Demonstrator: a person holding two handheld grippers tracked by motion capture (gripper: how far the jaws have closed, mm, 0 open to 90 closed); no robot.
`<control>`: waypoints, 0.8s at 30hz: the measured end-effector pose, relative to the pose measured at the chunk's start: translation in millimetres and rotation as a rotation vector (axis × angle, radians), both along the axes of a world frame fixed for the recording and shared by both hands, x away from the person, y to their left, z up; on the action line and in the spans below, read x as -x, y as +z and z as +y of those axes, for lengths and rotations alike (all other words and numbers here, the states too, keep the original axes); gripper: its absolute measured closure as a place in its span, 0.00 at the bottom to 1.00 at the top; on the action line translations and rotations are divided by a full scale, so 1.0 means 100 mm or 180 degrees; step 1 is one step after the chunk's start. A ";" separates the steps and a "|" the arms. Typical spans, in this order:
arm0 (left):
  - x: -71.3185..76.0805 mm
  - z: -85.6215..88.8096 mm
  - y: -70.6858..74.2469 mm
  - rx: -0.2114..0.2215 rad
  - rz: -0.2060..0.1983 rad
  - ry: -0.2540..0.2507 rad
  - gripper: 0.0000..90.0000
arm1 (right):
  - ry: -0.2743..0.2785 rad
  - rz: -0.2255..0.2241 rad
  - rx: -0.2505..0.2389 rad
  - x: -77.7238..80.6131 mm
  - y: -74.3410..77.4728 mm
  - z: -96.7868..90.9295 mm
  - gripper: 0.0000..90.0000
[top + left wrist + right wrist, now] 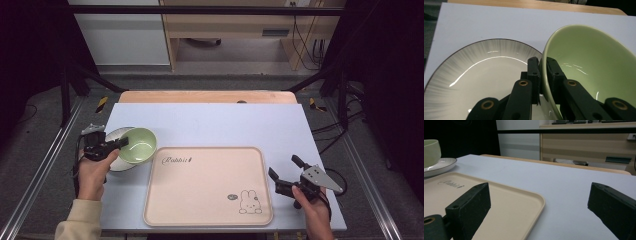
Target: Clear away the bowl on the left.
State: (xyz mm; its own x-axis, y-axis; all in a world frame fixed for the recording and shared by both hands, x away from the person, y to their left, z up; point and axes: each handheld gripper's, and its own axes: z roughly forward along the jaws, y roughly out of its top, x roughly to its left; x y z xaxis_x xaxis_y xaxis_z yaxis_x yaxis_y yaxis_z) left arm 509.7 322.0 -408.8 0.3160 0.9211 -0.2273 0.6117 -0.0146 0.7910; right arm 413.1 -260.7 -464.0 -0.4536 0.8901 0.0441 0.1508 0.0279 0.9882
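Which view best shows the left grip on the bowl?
Left gripper view: its jaws pinch the bowl rim, one inside, one outside. The high view shows the left gripper at the rim, small. Right gripper view catches the bowl's side.

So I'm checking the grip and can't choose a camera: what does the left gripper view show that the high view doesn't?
Left gripper view: the left tongs pinch the green bowl wall, one jaw inside and one outside. High view: the pink tray and the right tongs, open beside it. Both: the bowl tilted over the plate on the white table.
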 end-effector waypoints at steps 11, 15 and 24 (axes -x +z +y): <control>0.04 -0.19 0.05 0.0018 -0.0054 -0.0166 0.92 | -0.0048 -0.0002 0.0002 -0.01 0.00 0.00 0.05; 0.09 -0.18 0.02 0.0009 -0.0040 -0.0134 0.92 | -0.0067 -0.0020 0.0024 -0.01 0.01 0.01 0.05; 0.12 -0.08 0.03 0.0142 -0.0077 -0.0074 0.92 | -0.0096 -0.0048 0.0100 0.04 0.03 0.05 0.05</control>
State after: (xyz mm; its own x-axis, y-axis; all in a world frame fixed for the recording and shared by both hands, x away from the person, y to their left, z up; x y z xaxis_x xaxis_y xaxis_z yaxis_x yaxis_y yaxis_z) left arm 498.1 313.6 -405.8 0.3432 0.9026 -0.2600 0.5924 0.0069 0.8056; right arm 408.7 -256.0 -461.5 -0.4268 0.9043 0.0094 0.1373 0.0545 0.9890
